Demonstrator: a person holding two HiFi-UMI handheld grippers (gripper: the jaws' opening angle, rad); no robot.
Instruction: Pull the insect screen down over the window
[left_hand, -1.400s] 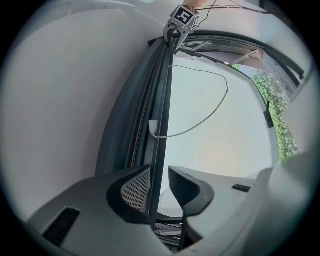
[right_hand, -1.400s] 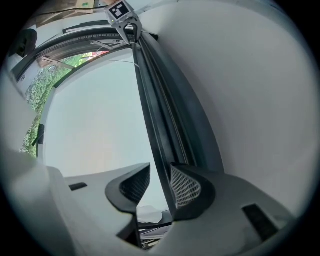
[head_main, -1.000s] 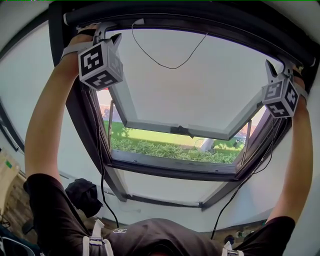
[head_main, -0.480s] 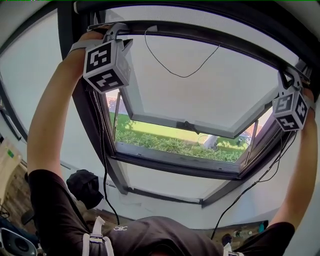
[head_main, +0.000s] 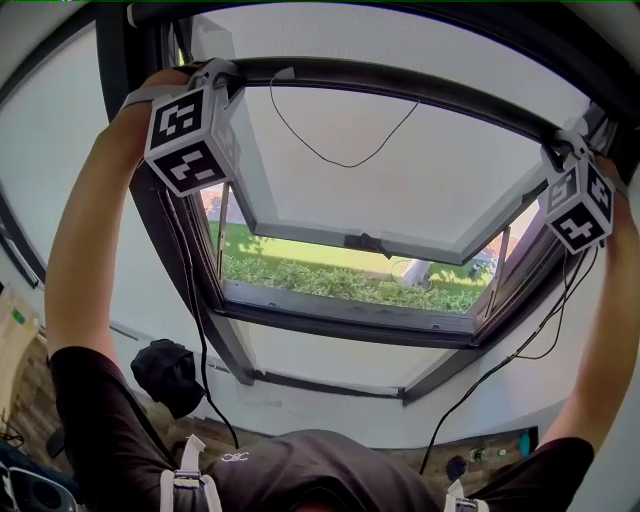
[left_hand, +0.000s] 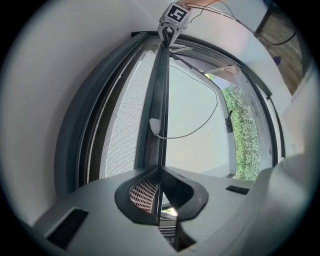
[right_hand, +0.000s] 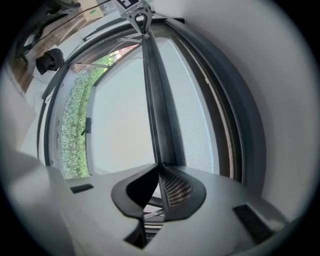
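- The left hand-held gripper (head_main: 214, 72), raised at the window's (head_main: 350, 243) upper left, is closing on the bar (head_main: 400, 83), pinching its thin edge.
- The bar spans the window top, with a strip of screen (left_hand: 120, 135) just behind it and a cord (head_main: 340, 135) hanging from it.
- The right hand-held gripper (head_main: 560, 140) is closing on the bar's right end and pinches it too.

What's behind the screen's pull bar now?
A strip of mesh, stretched between the bar and the top frame. Where the mesh feeds from is hidden inside that frame.
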